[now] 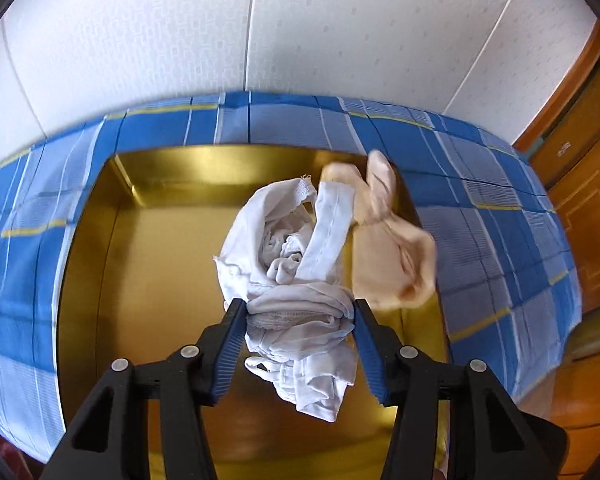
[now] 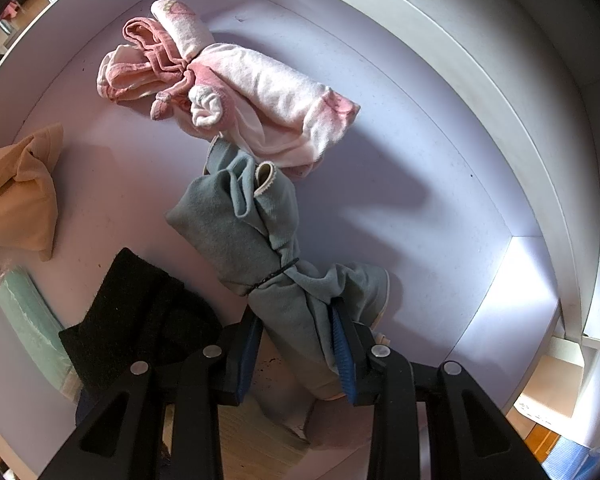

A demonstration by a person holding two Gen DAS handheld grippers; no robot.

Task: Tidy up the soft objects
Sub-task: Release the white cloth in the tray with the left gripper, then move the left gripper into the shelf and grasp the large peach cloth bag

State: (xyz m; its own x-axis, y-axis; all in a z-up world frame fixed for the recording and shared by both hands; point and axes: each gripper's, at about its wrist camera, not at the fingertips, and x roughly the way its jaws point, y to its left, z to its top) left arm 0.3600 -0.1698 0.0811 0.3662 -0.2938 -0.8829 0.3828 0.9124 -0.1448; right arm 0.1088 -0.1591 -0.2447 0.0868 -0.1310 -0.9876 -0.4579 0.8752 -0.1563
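Gold tray [image 1: 112, 280] left half free.

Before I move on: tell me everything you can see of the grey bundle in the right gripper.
The grey bundle is soft knit fabric, rolled long and cinched near its middle by a thin black tie. A cream edge peeks out at its top. The right gripper is shut on its lower end, over the pale drawer floor. Its top end reaches the pink bundle.

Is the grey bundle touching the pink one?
Touching. In the right wrist view, the grey bundle has its top end lying against the pink bundle, no gap.
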